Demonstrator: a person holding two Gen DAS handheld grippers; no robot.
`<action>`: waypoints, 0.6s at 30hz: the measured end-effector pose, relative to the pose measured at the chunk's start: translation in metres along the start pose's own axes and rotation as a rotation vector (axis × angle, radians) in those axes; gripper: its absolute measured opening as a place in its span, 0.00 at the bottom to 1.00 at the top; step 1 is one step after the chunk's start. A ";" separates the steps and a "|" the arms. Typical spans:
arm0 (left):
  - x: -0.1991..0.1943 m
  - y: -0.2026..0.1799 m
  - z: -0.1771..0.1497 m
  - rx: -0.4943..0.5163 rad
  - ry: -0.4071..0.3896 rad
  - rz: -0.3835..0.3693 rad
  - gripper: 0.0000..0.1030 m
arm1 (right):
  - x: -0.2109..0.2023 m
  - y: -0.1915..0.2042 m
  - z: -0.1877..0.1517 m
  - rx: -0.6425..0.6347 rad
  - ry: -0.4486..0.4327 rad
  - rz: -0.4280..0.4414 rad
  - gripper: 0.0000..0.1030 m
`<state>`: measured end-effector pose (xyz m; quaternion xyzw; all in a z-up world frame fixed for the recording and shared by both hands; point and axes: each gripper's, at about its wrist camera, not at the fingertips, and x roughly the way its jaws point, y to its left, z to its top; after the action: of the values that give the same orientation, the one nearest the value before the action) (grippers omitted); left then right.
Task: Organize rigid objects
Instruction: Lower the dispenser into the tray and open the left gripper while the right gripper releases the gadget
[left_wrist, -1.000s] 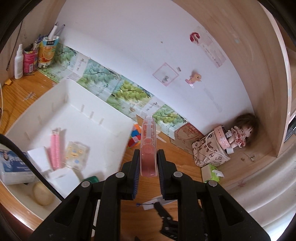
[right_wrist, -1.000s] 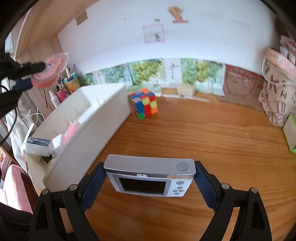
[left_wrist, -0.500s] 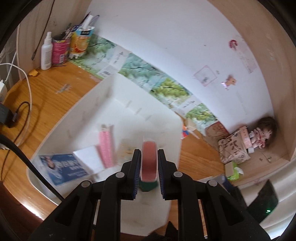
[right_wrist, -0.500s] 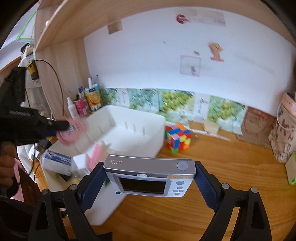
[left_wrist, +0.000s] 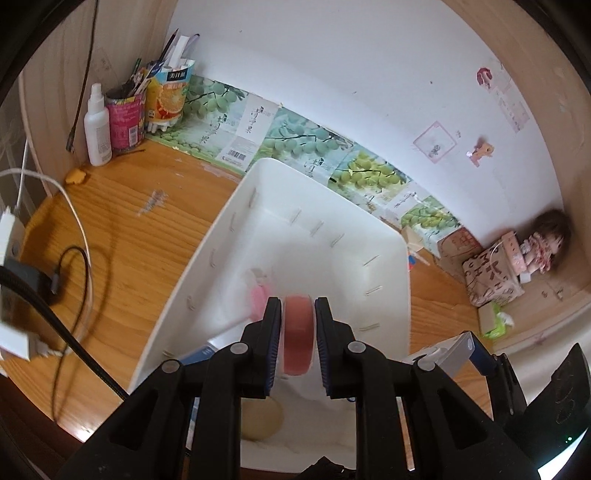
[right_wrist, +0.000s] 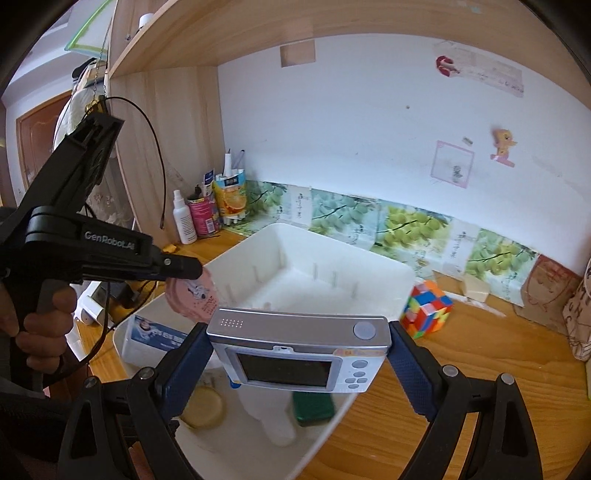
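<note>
pink round case (left_wrist: 296, 332): flat disc seen edge-on in the left wrist view, clamped between the closed jaws of the left gripper (left_wrist: 297, 325); held in the air above the white bin (left_wrist: 388, 236). in the right wrist view the same case (right_wrist: 192, 295) shows its printed pink face, over the bin's left rim.

silver handheld device (right_wrist: 297, 354): rectangular, dark screen and round buttons facing the camera, gripped at both short ends by the right gripper (right_wrist: 299, 360), jaws closed on it; held above the near part of the bin.

white bin: rectangular plastic tub with slotted inner walls, standing on the wooden desk (left_wrist: 140, 229). inside, near end: a pale round object (right_wrist: 202, 406), a dark green block (right_wrist: 313, 408), a blue-and-white packet (right_wrist: 155, 332) against the left wall, a pink item (left_wrist: 258, 295), blurred.

colour cube (right_wrist: 426, 308): multicoloured puzzle cube on the desk just beside the bin's right wall.

back left corner of desk: white spray bottle (left_wrist: 97, 127), pink can (left_wrist: 126, 118) holding pens, orange juice carton (left_wrist: 170, 96).

left edge of desk: black and white cables (left_wrist: 74, 236).

right end of desk: patterned bag (left_wrist: 493, 275), doll (left_wrist: 546, 240) behind it against the wall.
</note>
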<state>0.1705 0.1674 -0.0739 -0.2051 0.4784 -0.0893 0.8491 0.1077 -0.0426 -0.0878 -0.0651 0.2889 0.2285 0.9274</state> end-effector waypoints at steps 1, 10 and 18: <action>0.001 0.000 0.001 0.019 0.007 0.005 0.26 | 0.003 0.003 -0.002 0.013 0.000 -0.002 0.90; 0.009 -0.006 0.005 0.155 0.077 0.066 0.74 | 0.019 0.008 -0.015 0.107 0.048 -0.080 0.90; 0.019 -0.010 0.005 0.185 0.120 0.066 0.76 | -0.001 0.012 -0.009 0.099 -0.062 -0.111 0.98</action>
<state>0.1849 0.1532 -0.0817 -0.1042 0.5245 -0.1174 0.8368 0.0972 -0.0343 -0.0942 -0.0279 0.2672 0.1638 0.9492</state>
